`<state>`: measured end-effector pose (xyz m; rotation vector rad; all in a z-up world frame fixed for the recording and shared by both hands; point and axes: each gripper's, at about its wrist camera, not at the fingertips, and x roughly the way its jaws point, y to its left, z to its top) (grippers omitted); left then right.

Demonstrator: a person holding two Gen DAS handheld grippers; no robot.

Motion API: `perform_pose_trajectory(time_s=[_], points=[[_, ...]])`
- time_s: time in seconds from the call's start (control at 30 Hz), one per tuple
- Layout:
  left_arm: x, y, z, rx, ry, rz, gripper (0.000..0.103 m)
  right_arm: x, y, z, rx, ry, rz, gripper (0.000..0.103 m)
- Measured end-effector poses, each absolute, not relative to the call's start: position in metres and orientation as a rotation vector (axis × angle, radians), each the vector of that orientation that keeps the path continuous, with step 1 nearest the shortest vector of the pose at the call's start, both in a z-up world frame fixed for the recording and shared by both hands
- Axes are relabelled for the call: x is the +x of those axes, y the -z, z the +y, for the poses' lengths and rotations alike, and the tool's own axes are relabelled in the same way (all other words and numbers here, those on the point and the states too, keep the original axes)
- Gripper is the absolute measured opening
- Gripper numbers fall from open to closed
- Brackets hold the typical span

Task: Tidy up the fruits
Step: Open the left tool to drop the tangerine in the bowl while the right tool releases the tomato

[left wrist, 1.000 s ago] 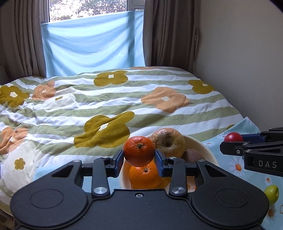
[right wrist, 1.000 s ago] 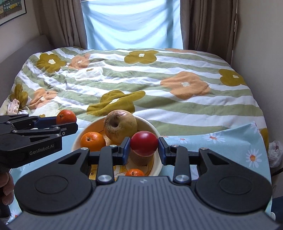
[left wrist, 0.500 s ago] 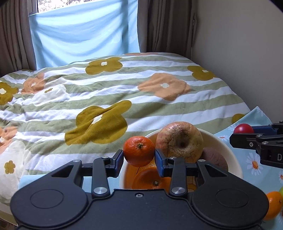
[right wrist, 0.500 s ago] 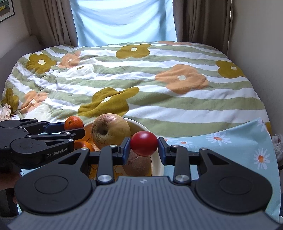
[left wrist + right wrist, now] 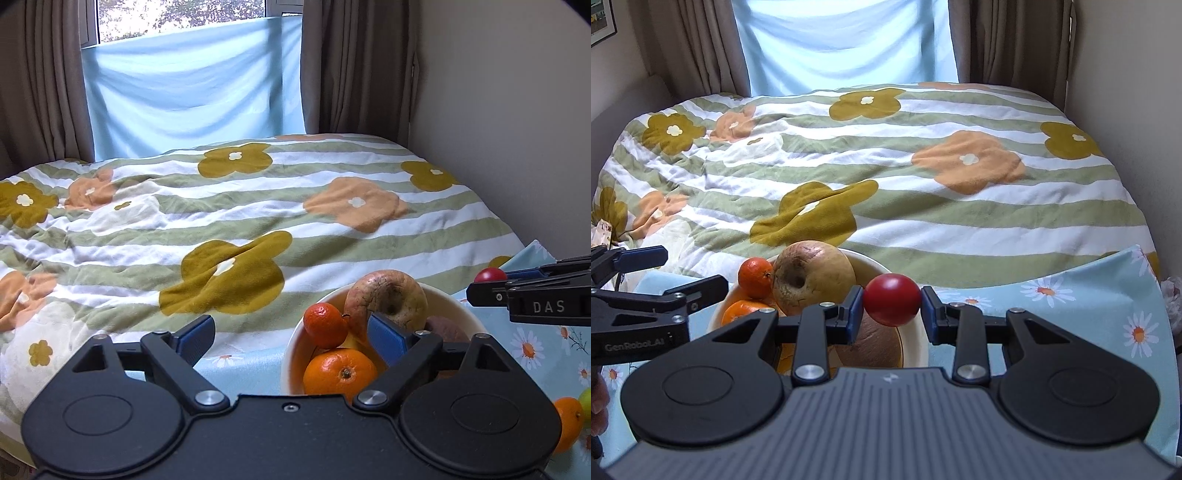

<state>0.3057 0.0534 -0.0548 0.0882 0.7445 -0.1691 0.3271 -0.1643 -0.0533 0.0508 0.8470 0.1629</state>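
Striped green and white, with ochre and peach flowers, the quilt covers a bed that runs back from the bowl to a window hung with a pale blue sheet between brown curtains; a plain wall rises to the right of the bowl, and a light blue daisy-print cloth lies under it at the bed's near edge. Inside the cream bowl sit a large orange at the front, a small mandarin behind it on the left, a big bruised yellowish apple toward the back, and a brownish fruit at the right. Left gripper is released, its blue pads wide apart; the right pad reaches inside the bowl close beside the apple, the left pad hangs outside the bowl's left rim, and the mandarin lies free between them. Right gripper is clenched on a red tomato, holding it just over the bowl's right rim, above the brownish fruit. Right of the bowl on the cloth lie another orange and a green fruit, the latter partly cut off.
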Motion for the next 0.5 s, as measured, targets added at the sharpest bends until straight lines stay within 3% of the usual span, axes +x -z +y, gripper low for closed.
perform_pose_trajectory(time_s=[0.5], points=[[0.27,0.046,0.067,0.035,0.151,0.75,0.093,0.344,0.075,-0.159,0.022,-0.246,0.819,0.048]])
